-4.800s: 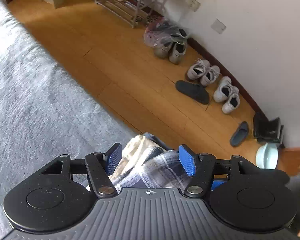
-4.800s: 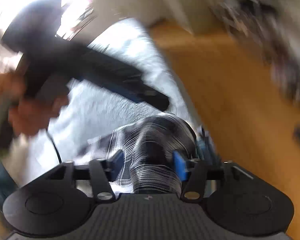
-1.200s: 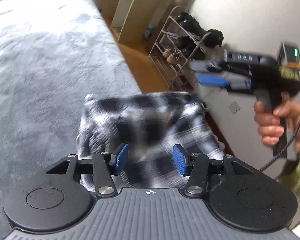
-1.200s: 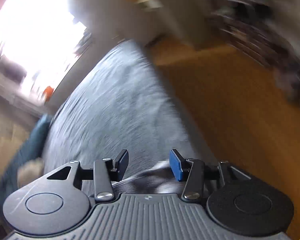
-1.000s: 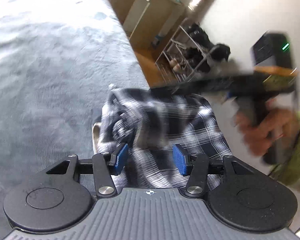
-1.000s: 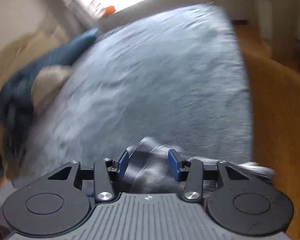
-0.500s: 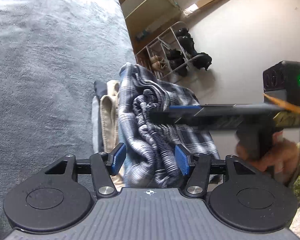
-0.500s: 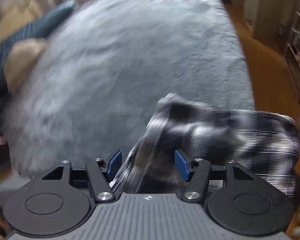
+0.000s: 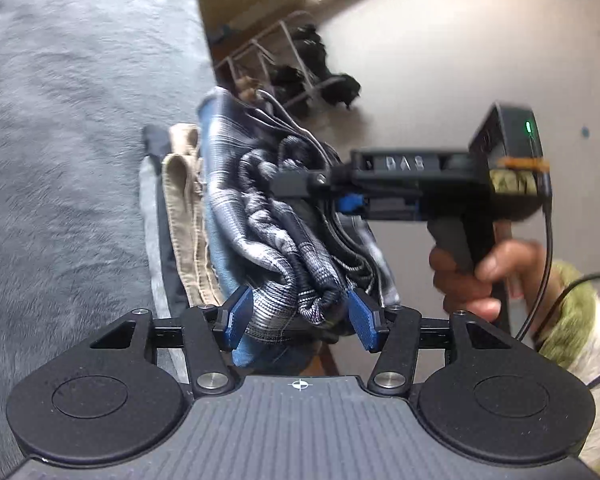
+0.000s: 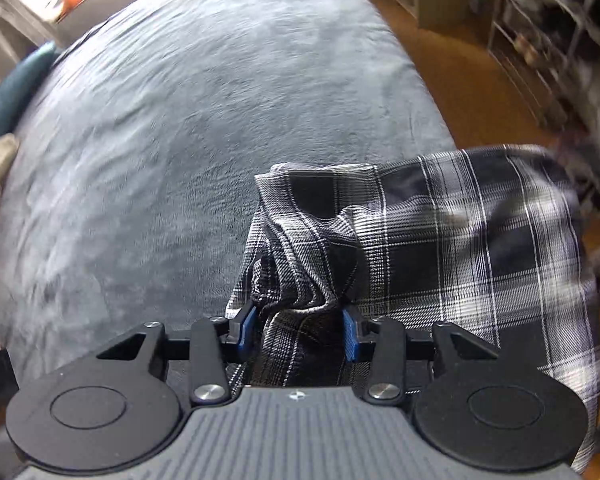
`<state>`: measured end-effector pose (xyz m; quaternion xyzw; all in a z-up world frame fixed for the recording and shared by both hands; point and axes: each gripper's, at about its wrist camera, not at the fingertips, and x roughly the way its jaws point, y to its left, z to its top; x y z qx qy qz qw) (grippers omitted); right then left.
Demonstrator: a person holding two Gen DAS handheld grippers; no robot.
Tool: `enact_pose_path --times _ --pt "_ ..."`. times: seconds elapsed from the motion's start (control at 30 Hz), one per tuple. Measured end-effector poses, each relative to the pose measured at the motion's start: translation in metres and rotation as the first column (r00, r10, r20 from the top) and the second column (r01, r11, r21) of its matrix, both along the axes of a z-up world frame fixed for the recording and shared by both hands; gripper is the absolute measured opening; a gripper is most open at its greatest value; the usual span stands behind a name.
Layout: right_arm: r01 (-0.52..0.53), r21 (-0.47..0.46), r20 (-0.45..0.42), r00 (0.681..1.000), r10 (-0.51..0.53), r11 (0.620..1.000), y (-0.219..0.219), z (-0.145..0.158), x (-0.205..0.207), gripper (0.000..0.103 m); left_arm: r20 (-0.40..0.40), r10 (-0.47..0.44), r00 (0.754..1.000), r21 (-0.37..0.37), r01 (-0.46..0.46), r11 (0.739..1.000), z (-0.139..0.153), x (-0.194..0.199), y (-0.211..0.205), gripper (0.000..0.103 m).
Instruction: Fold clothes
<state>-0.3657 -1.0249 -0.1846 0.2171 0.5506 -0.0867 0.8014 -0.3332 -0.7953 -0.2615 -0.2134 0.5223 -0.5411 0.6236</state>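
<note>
A black-and-white plaid shirt (image 10: 440,248) lies partly spread over the grey bed (image 10: 180,100) near its edge. My right gripper (image 10: 298,332) points steeply down and its jaws are closing, with a bunched fold of the shirt pressed between the blue pads. In the left wrist view the same shirt (image 9: 268,232) is crumpled on top of a stack of folded clothes, including a beige garment (image 9: 182,208). My left gripper (image 9: 300,318) is shut on a thick wad of the plaid cloth. The right gripper (image 9: 288,184) reaches into the shirt from the right.
A hand (image 9: 472,276) in a green sleeve holds the right gripper's handle. Beyond the bed edge are a wooden floor (image 10: 460,72) and a metal shoe rack (image 10: 540,40) against the wall. A teal pillow (image 10: 8,92) lies at the bed's far left.
The plaid shirt has come down onto the stack at the bed's edge. My left gripper sank and tipped downward. The right gripper's jaws stood wider half a second ago and have narrowed on the cloth.
</note>
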Motion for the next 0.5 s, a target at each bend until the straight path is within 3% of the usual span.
enact_pose_path --times 0.17,0.37,0.5 --pt "-0.052 -0.053 -0.016 0.999 0.052 0.997 0.008 -0.004 0.008 0.046 -0.030 -0.010 1.000 -0.015 0.009 1.000 -0.012 0.000 -0.014 0.049" --pt "-0.060 -0.056 -0.014 0.998 0.059 0.997 0.007 -0.002 0.005 0.045 -0.070 -0.079 0.994 -0.037 0.077 0.996 -0.011 -0.009 -0.024 0.030" --pt "-0.064 -0.055 -0.016 0.998 0.063 0.996 0.007 0.002 0.001 0.045 -0.060 -0.116 0.991 -0.045 0.114 0.993 -0.009 -0.017 -0.033 0.023"
